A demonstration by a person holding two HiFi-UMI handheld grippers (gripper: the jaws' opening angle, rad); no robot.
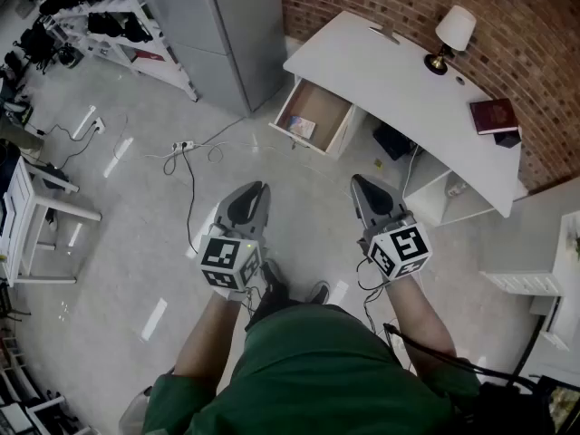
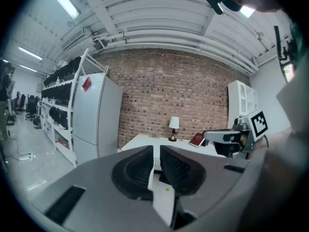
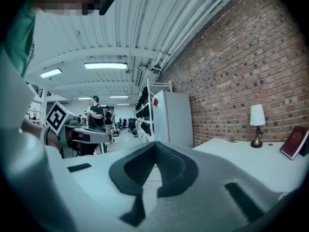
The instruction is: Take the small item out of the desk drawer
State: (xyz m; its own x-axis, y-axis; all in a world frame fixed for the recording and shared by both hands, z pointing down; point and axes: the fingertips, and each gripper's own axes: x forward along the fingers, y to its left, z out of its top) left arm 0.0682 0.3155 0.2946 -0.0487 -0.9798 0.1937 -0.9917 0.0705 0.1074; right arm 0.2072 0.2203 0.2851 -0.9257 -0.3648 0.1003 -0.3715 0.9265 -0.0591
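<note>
The white desk [image 1: 399, 71] stands against the brick wall, and its wooden drawer [image 1: 337, 130] is pulled open toward me. A small flat item [image 1: 302, 127] lies inside it. Both grippers hang over the floor, well short of the drawer and touching nothing. My left gripper [image 1: 260, 187] [image 2: 157, 148] holds its pads a narrow slit apart, with nothing between them. On my right gripper [image 1: 358, 181] [image 3: 155, 144] the tips meet, and it is empty. The desk [image 2: 140, 140] shows beyond the left jaws.
A table lamp [image 1: 451, 34] and a red book [image 1: 493, 114] sit on the desk. A grey cabinet [image 1: 227, 25] stands to its left. A power strip with cables [image 1: 184, 145] lies on the floor. A white shelf unit [image 1: 444, 193] sits under the desk.
</note>
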